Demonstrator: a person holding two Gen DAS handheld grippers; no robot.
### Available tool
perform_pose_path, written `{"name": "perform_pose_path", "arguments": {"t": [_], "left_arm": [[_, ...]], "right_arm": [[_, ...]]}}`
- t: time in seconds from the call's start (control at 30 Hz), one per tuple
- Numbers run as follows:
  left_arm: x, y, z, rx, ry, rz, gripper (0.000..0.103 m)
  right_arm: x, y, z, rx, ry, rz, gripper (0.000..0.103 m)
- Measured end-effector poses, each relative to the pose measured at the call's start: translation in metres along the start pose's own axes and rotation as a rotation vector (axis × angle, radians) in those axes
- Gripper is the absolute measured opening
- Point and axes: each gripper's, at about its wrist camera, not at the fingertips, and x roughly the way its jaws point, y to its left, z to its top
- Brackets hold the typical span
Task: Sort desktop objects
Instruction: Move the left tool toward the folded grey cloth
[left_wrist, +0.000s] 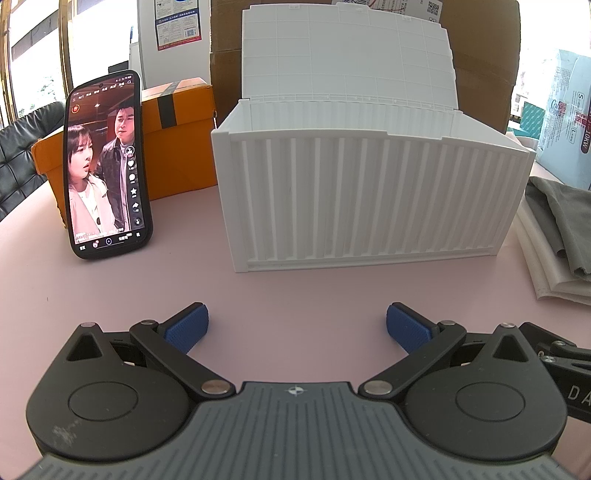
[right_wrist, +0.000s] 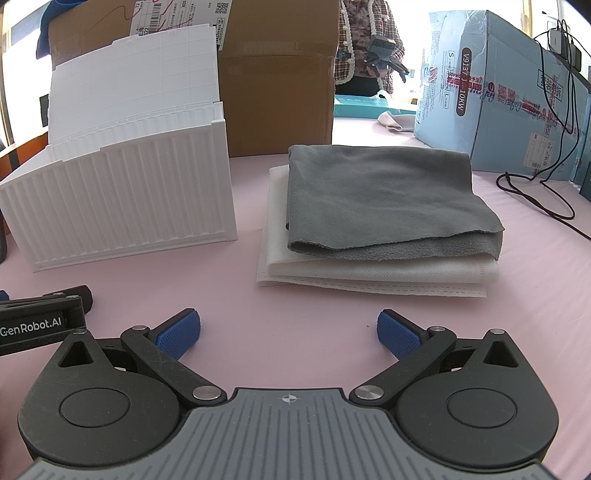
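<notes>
Cloth (right_wrist: 391, 195) — grey, folded, lying on a stack of white sheets (right_wrist: 373, 275) at centre-right of the right wrist frame, dead ahead of the right gripper (right_wrist: 288, 334). Its long axis runs left-right across the frame, folded front edge facing the fingers and near them, with bare pink table (right_wrist: 288, 306) between. In the left wrist frame the same cloth (left_wrist: 565, 229) shows only at the far right edge, well off the left gripper's (left_wrist: 297, 326) line. Judgement: the right hand is the nearer one for the cloth.

Bin (left_wrist: 369, 199) — white, ribbed, lid (left_wrist: 343, 55) hinged up at the back. It fills the centre of the left wrist frame, straight ahead of the left gripper; in the right wrist frame it sits at upper left (right_wrist: 122, 206), just beside the sheets with a gap of table between. Its inside is hidden behind the front wall in both views, so I cannot tell what, if anything, is in it.

Phone (left_wrist: 107, 166) — upright at left of the left wrist frame, screen lit, propped against an orange box (left_wrist: 177, 147), left of the bin.

Both grippers: blue pads spread wide, nothing between them, hovering low over the table.

Likely next move, as a guess — right gripper goes forward to the cloth's front edge, then carries it left to the bin's open top.
</notes>
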Motion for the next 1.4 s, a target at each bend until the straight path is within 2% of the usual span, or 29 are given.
{"name": "perform_pose_path", "arguments": {"t": [0.97, 1.17, 1.27, 1.33, 1.4], "left_arm": [[-0.002, -0.002, 0.0, 0.008, -0.002, 0.01, 0.103], [-0.001, -0.005, 0.004, 0.006, 0.007, 0.024, 0.103], [-0.006, -0.009, 0.01, 0.015, 0.019, 0.029, 0.103], [-0.017, -0.013, 0.015, 0.026, -0.009, 0.008, 0.103], [-0.036, -0.018, 0.023, 0.027, -0.086, -0.005, 0.103]], "right_arm": [[0.002, 0.001, -0.002, -0.006, -0.001, -0.005, 0.103], [0.001, -0.003, -0.001, 0.012, -0.009, 0.028, 0.103], [-0.01, -0.014, 0.003, 0.041, -0.071, 0.169, 0.103], [-0.025, -0.02, 0.01, 0.038, -0.157, 0.178, 0.103], [-0.043, -0.028, 0.021, 0.04, -0.261, 0.138, 0.103]]}}
